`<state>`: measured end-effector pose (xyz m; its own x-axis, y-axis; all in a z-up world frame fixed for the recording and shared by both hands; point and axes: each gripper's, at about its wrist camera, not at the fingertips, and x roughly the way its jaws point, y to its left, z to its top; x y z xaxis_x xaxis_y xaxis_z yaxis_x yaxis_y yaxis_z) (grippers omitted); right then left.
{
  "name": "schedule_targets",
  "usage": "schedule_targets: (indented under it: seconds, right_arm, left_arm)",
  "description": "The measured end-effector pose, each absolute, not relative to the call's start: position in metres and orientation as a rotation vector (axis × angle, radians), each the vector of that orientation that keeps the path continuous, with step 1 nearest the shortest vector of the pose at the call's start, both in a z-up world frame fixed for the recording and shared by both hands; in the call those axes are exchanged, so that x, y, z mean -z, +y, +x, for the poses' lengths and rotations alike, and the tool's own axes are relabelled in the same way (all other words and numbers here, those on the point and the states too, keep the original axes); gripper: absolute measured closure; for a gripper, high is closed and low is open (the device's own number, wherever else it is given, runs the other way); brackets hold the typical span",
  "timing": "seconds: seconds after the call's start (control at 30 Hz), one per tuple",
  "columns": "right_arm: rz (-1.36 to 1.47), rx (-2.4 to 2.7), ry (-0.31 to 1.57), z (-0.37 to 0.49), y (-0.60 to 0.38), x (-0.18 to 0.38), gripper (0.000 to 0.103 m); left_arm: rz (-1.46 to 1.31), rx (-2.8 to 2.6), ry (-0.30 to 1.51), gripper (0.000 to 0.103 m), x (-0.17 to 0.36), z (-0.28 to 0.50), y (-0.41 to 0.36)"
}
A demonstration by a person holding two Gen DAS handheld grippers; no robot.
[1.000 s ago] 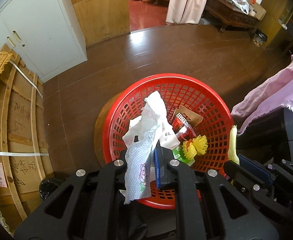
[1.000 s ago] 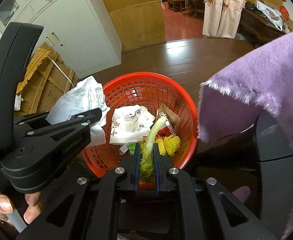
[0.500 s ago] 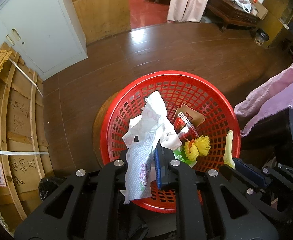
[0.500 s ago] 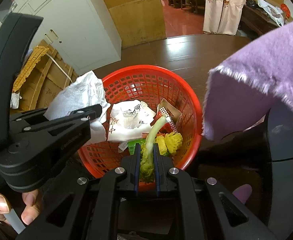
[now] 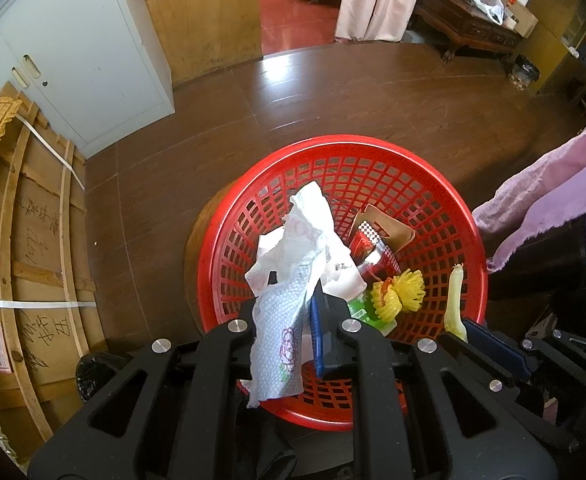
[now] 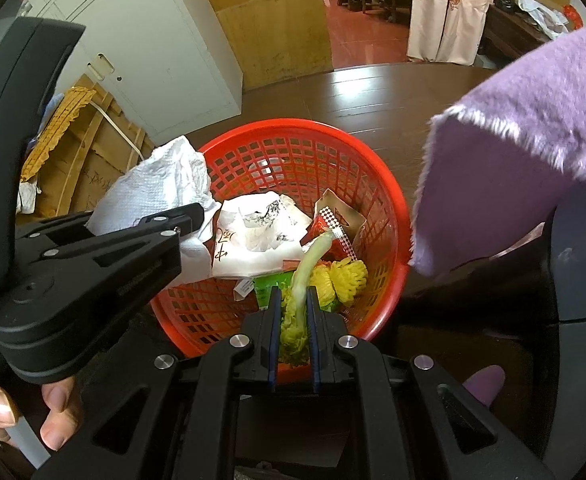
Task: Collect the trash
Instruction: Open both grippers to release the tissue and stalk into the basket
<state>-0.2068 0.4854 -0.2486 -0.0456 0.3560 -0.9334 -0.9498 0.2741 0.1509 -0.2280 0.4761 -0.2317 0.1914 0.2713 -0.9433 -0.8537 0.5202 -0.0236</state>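
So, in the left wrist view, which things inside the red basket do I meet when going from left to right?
White paper towel held by the left hand-held gripper → red snack packet → yellow mesh ball → pale vegetable stalk held by the right hand-held gripper.

Left tongs' (image 5: 293, 312) left pad behind the paper towel (image 5: 283, 320); basket (image 5: 473, 256) near rim behind both tongs.

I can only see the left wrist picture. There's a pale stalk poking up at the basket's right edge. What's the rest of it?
Observer: A leafy vegetable scrap; the right gripper pinches its yellow-green leaves over the red basket.
Operator: Anything in the basket hidden from me?
Observer: Yes, a white paper with black ink writing, lying under where your paper towel hangs.
Operator: Who holds the left gripper?
Observer: A bare hand, fingers around its handle.
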Motion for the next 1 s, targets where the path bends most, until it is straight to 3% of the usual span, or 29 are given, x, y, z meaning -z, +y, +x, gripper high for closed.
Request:
schedule_targets:
  seconds: [0.87, 1.0]
  right_arm:
    - [-0.711, -1.185, 1.148, -0.2097, 0.4929, 0.2581, 0.088]
    - [-0.693, -1.182, 1.139, -0.2078, 0.4927, 0.2559, 0.082]
  left_arm:
    - [-0.652, -0.869, 1.116, 0.086, 0.2335, -0.2224, 0.4777]
    - [-0.66, -0.875, 1.117, 0.076, 0.2312, -0.2211, 0.478]
